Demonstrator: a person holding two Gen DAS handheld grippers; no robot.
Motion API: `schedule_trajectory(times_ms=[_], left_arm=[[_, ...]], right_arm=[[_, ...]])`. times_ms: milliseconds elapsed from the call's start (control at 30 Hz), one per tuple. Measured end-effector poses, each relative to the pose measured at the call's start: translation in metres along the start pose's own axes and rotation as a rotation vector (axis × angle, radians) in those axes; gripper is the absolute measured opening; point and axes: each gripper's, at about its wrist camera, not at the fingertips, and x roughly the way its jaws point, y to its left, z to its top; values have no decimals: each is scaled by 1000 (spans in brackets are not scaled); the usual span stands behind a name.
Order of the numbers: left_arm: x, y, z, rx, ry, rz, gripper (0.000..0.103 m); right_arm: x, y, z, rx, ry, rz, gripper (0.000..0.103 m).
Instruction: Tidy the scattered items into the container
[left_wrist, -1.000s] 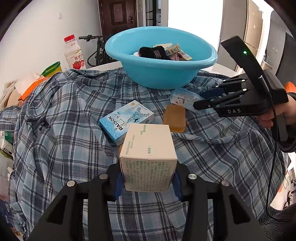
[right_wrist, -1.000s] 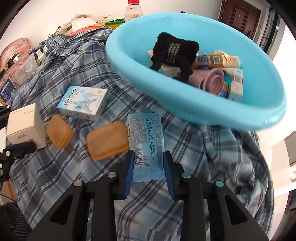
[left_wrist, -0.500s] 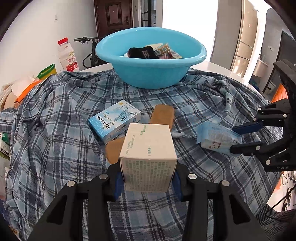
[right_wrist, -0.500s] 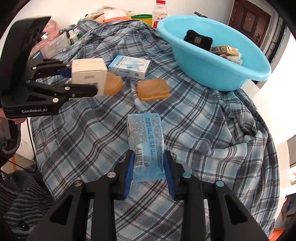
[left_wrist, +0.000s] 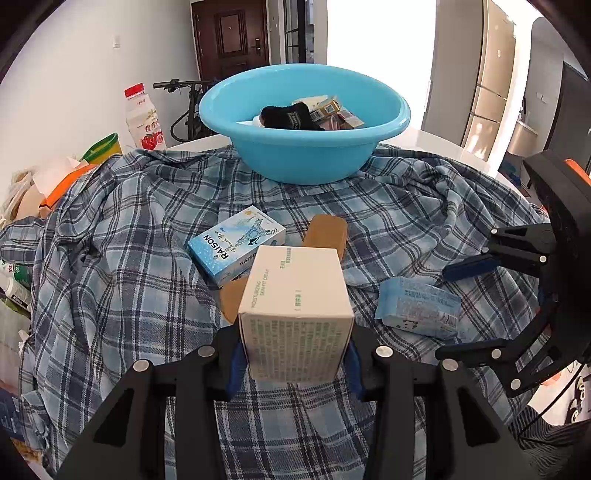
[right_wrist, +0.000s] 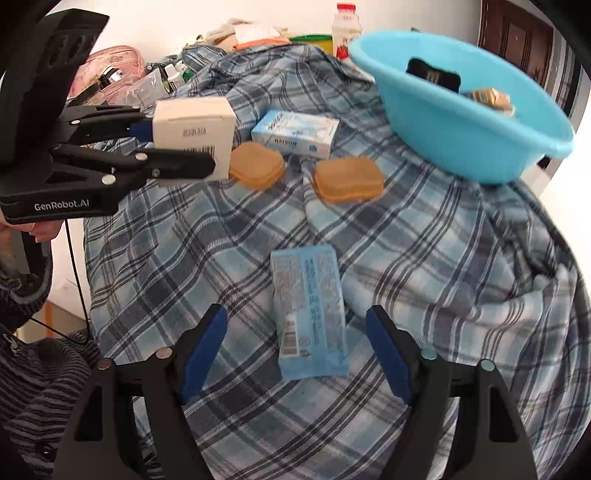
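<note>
My left gripper (left_wrist: 293, 354) is shut on a white carton (left_wrist: 295, 310), held above the plaid cloth; the right wrist view shows the same gripper (right_wrist: 184, 144) and carton (right_wrist: 195, 133) at the left. My right gripper (right_wrist: 295, 332) has its jaws opening. A light blue packet (right_wrist: 310, 314) lies flat on the cloth between them, and neither pad touches it. From the left wrist view the packet (left_wrist: 417, 306) rests in front of the right gripper (left_wrist: 443, 314). The blue basin (left_wrist: 303, 155) at the far side holds several items.
A blue RAISON box (left_wrist: 236, 247) and two brown soap cases (right_wrist: 256, 166) (right_wrist: 349, 179) lie on the plaid cloth (left_wrist: 110, 258) before the basin. A drink bottle (left_wrist: 144, 122), a green cup (left_wrist: 101, 149) and clutter crowd the far left. A striped sleeve (right_wrist: 37, 369) is at lower left.
The right gripper carried the blue packet away from the basin to the near cloth, then spread its jaws and let it go. The left gripper kept its hold on the carton.
</note>
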Motion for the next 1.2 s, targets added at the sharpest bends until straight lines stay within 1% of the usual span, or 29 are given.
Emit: schedule_trajectory(times_ms=[267,300,333,367,400,533,733,900,967,1067,1133,1200], left_arm=[[4,-7,-5,22,15,-14,45],[4,-6,-5,19,16,-13,45],[4,-6,-5,15,17,-11,45],[5,-5,-5,9,18,-10,45],[5,-4,-5,1,19,-12,45],[4,-1,-5,-11,20,-27,45],[5,-4,-6,-2,22,-35,45],[5,-5,-8,-4,24,-32,45],[5,-4,-8,-9,21,-30,45],[5,-5,-7,-9,14,-19,45],[4,-6,-6,-2,7,0,45],[3,-8,-6,3,-6,23,45]], right_arm=[[7,-10,8,38,-12,1,77],[6,-10,7,31,-15,-8,58],[7,-8,7,15,-12,-25,22],[8,-6,7,-3,-7,-43,20],[8,-5,8,-12,-3,-46,19],[4,-8,9,20,17,14,19],[2,-4,4,22,21,-1,19],[-5,-2,4,26,5,-2,19],[-9,-1,5,32,-15,-4,19],[-20,-1,6,59,-72,-27,19],[-28,0,5,83,-119,-51,19],[-38,3,3,109,-177,-103,19]])
